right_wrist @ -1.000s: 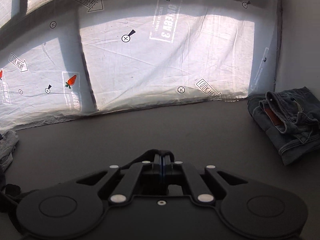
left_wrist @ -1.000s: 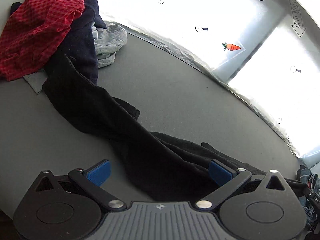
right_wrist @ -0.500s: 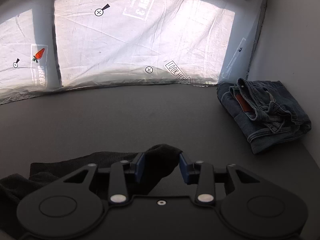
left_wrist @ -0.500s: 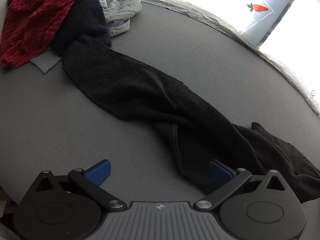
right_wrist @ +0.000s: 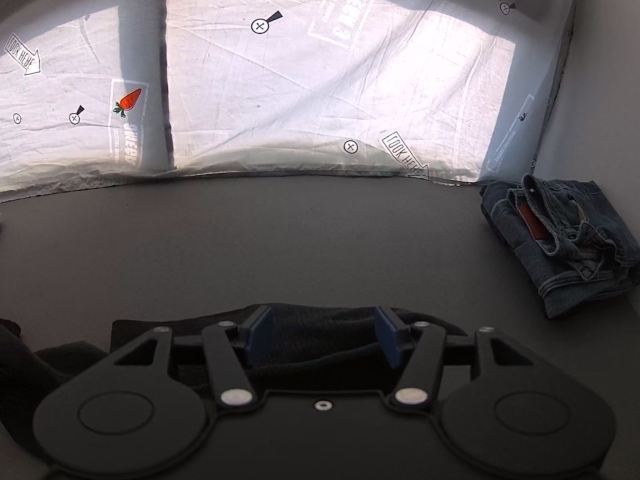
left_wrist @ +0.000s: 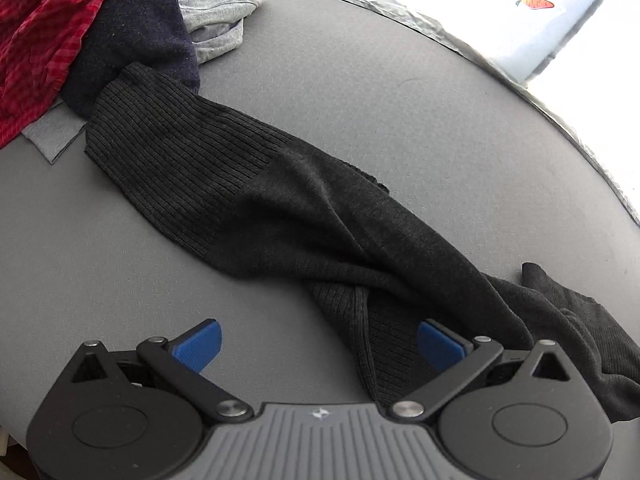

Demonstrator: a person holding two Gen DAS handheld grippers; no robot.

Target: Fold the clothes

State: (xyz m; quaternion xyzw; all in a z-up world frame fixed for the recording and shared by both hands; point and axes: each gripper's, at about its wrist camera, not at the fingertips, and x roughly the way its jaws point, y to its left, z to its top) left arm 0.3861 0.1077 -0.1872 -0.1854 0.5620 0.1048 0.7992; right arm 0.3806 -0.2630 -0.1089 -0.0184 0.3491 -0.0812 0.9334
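Observation:
A black ribbed knit garment (left_wrist: 304,216) lies twisted across the grey table (left_wrist: 360,92), its ribbed hem toward the far left. My left gripper (left_wrist: 320,346) is open just above its near part, with the right blue pad (left_wrist: 438,344) over the cloth. In the right wrist view my right gripper (right_wrist: 322,334) is open, and the garment's end (right_wrist: 320,326) lies loose between the blue pads.
A pile with a red checked shirt (left_wrist: 36,36), a navy garment (left_wrist: 136,32) and a grey garment (left_wrist: 220,12) sits at the far left. Folded blue jeans (right_wrist: 564,240) lie at the right by the white wall. A printed white sheet (right_wrist: 280,92) backs the table.
My right gripper has opened and let go of the black garment, which now lies on the table. The left gripper has moved closer over it and stayed open.

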